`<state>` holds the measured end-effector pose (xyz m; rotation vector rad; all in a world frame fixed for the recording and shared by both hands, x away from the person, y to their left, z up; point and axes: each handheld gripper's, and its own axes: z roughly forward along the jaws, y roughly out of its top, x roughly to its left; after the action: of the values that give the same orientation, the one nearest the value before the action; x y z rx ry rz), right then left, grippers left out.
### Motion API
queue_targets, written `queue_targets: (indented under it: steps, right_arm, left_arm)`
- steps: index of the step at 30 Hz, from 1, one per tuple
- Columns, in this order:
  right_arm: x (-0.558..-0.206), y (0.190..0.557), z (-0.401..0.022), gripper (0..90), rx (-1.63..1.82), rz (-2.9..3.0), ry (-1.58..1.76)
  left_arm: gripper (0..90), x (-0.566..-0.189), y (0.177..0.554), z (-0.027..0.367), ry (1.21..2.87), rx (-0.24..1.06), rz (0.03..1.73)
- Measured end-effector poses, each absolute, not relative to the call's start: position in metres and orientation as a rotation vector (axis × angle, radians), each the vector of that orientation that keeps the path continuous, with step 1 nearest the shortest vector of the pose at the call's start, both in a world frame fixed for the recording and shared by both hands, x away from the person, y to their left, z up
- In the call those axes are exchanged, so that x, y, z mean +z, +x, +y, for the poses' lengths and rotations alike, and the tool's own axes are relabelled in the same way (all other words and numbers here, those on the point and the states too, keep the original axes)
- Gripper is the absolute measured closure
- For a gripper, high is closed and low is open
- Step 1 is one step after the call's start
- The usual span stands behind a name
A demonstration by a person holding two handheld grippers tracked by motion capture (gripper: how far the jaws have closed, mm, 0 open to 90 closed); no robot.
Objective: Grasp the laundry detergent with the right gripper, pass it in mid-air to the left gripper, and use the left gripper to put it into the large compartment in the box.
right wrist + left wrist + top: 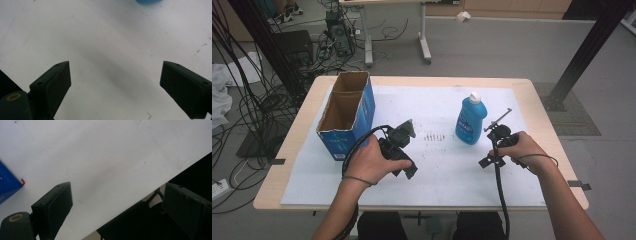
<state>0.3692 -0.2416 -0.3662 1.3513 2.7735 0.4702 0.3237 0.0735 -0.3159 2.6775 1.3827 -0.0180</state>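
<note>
A blue bottle (471,121) with a white cap stands upright on the white sheet (437,105), right of the middle. Its blue base (148,1) peeks in at the top edge of the right gripper view. My right gripper (493,151) (115,72) hangs just in front and to the right of the bottle, open over bare sheet. My left gripper (407,167) (115,192) is held left of the middle, near the sheet's front edge, open with nothing between its jaws.
An open blue cardboard box (346,114) stands at the back left of the sheet; one corner of the box (7,183) appears in the left gripper view. Faint brown marks (434,136) lie mid-sheet. The wooden table (542,115) borders the sheet. Cables and stands crowd the floor at left.
</note>
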Motion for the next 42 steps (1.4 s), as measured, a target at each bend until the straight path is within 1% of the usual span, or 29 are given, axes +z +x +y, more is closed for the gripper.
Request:
queue_targets:
  steps: [6,16,29,42]
  right_arm:
    - [-0.370,0.371,-0.246,9.6,0.500,2.754,1.351]
    - [-0.387,0.369,-0.258,9.0,0.586,2.699,1.357]
    - [-0.404,0.367,-0.270,9.1,0.758,2.593,1.328]
    - [-0.416,0.363,-0.274,8.9,0.933,2.490,1.170]
  left_arm:
    - [9.9,-0.317,0.326,0.073,2.685,-0.020,1.382]
    - [9.9,-0.318,0.329,0.076,2.679,-0.025,1.389]
    - [9.8,-0.320,0.331,0.076,2.688,-0.041,1.391]
    - [9.8,-0.319,0.333,0.079,2.685,-0.044,1.405]
